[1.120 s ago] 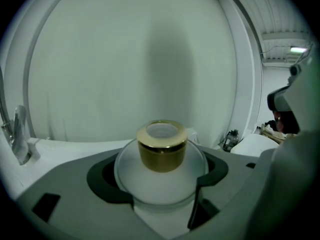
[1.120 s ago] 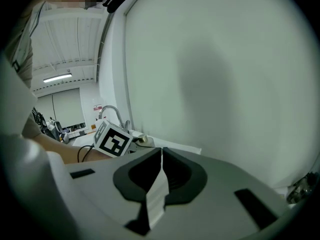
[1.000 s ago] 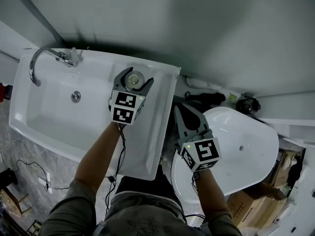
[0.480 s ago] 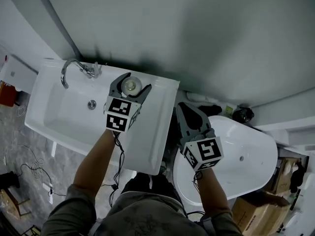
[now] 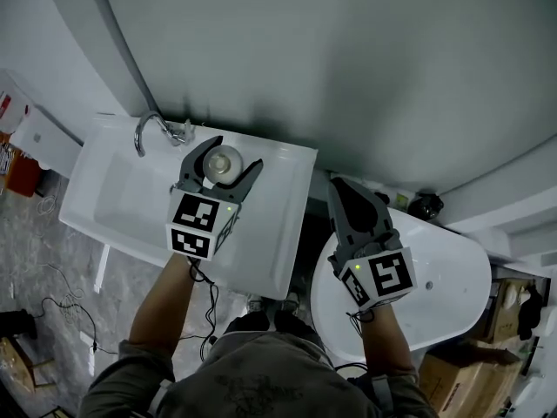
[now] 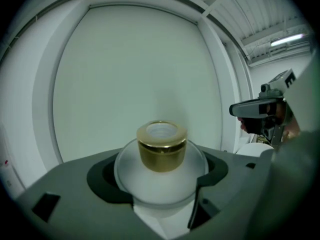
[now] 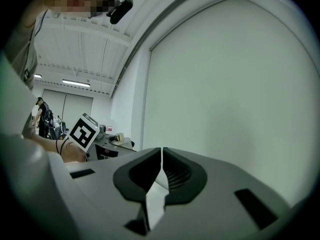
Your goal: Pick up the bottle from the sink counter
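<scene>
Left gripper (image 5: 231,153) clamped on frosted bottle (image 5: 223,160) with gold collar, at back of white desk (image 5: 280,207), right of sink (image 5: 122,200). Cannot tell whether bottle base touches desk. Compared with second ago, bottle and left gripper appear nearer tap (image 5: 155,129). Right gripper (image 5: 341,186) as before: jaws together, empty, over gap-side rim of white tub (image 5: 452,273). Wall close behind bottle. Bare desk right of bottle up to edge. Dark gap separates desk from tub.
</scene>
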Demonstrator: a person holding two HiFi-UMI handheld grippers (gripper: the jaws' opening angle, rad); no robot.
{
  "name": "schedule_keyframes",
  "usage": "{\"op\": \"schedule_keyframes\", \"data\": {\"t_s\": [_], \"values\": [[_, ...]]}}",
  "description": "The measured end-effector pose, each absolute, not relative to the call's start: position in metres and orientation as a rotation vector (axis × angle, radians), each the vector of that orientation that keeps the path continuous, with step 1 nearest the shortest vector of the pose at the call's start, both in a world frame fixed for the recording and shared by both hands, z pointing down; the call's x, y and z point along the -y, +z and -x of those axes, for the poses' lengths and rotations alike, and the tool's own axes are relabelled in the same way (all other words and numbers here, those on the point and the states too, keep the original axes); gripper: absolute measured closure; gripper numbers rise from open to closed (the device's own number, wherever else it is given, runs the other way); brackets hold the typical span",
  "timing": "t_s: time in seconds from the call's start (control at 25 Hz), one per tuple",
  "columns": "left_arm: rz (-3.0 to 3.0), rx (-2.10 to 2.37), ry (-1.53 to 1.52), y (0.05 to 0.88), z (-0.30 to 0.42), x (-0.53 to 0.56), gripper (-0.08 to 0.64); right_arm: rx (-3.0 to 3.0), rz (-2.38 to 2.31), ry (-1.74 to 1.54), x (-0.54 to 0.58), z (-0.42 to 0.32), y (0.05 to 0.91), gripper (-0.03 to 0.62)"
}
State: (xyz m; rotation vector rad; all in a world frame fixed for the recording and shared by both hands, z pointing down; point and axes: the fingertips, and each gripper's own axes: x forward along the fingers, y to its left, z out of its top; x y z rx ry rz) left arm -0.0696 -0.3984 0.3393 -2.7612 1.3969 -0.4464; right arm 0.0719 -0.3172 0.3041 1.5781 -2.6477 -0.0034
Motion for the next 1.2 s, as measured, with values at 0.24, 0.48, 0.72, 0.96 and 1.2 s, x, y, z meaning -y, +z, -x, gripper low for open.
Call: {"op": "schedule_keyframes", "data": {"t_s": [0.24,0.48,0.72,0.96,1.2], "values": [[2.784,-1.353,-0.357,0.314,0.082,0.343,0.219,2.703,-1.514,-0.062,0.270,-0.059,0.279,0.558],[2.820,-1.276,-0.334,0.312,0.084,0.298,0.219,2.680,-1.547,-0.047,0.239,-0.057,0.280,0.558],[2.850,-1.297,-0.368,0.331,0.088,0.262,0.219,2.637,-1.528,0.011,0.221,-0.061,0.305,0.558],[2.855,-1.327,-0.363,0.342,0.092,0.232,0.219,2.628,-1.514,0.160,0.205,-0.060,0.336,0.558],[2.900,-1.336,-0.427,0.365,0.091,0.225,0.219,2.635,-1.414,0.185,0.194,-0.049,0.351,0.560]]}}
